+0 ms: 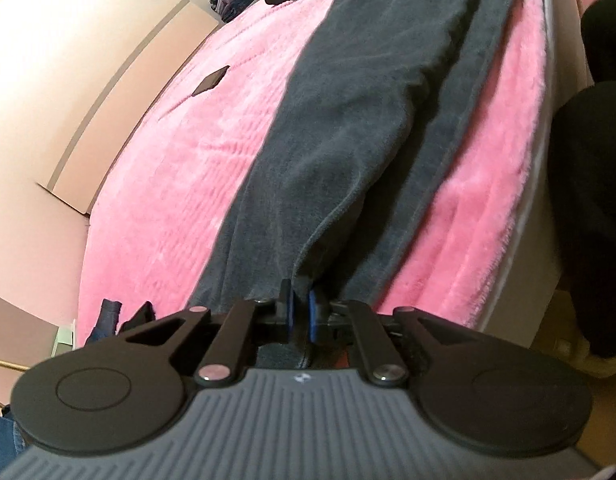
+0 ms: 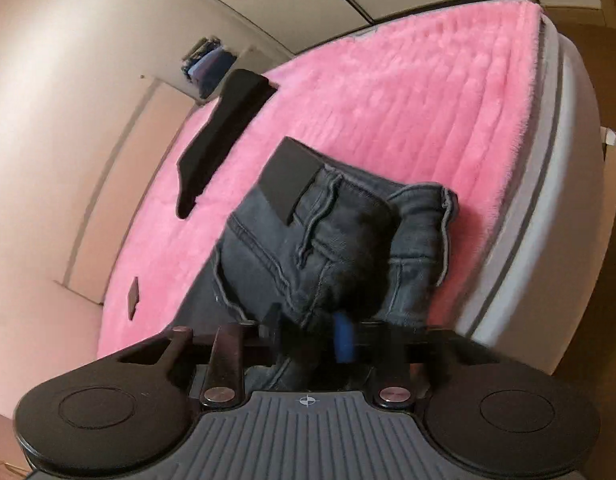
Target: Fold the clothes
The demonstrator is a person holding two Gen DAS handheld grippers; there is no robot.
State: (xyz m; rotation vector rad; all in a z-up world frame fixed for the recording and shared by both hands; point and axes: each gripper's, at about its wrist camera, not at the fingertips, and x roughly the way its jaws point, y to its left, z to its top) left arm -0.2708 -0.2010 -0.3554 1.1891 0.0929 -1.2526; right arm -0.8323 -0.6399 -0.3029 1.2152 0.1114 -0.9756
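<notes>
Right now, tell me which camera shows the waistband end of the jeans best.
The right wrist view. It shows the jeans at the waistband, with belt loop, seams and a black tag on the pink blanket. The left wrist view shows only the long grey legs running away from the left gripper.

Both wrist views look close, slantwise down, sharing the pink bed [image 1: 180,184].
</notes>
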